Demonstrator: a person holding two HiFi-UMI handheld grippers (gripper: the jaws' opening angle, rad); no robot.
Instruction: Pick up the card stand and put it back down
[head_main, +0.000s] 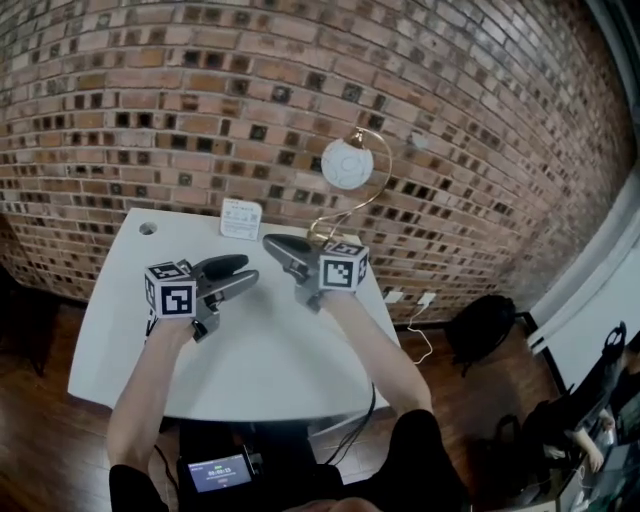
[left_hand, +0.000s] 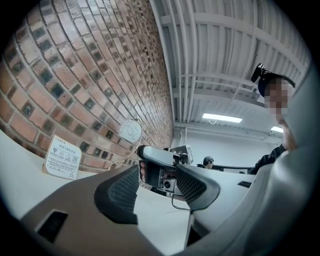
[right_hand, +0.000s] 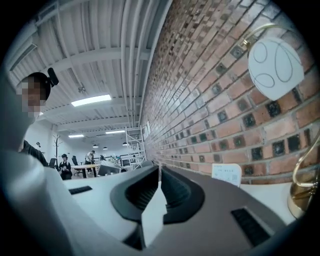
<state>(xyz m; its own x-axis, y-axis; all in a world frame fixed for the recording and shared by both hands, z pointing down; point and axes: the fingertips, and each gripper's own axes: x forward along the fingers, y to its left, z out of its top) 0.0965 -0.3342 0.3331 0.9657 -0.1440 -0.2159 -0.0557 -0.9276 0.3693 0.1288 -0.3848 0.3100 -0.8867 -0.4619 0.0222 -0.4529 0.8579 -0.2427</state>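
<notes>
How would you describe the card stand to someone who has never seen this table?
Look at the white table against the brick wall. At its far edge, left of the brass lamp, stands the card stand: a small white upright card with print, the only flat sign there.

A brick wall (head_main: 300, 100) backs a white desk (head_main: 270, 370) on a dark wood floor (head_main: 40, 440). A globe lamp (head_main: 347, 165) on a gold arm stands at the desk's far edge. Strip lights (left_hand: 222, 118) glow on the white ceiling (left_hand: 220, 50).
</notes>
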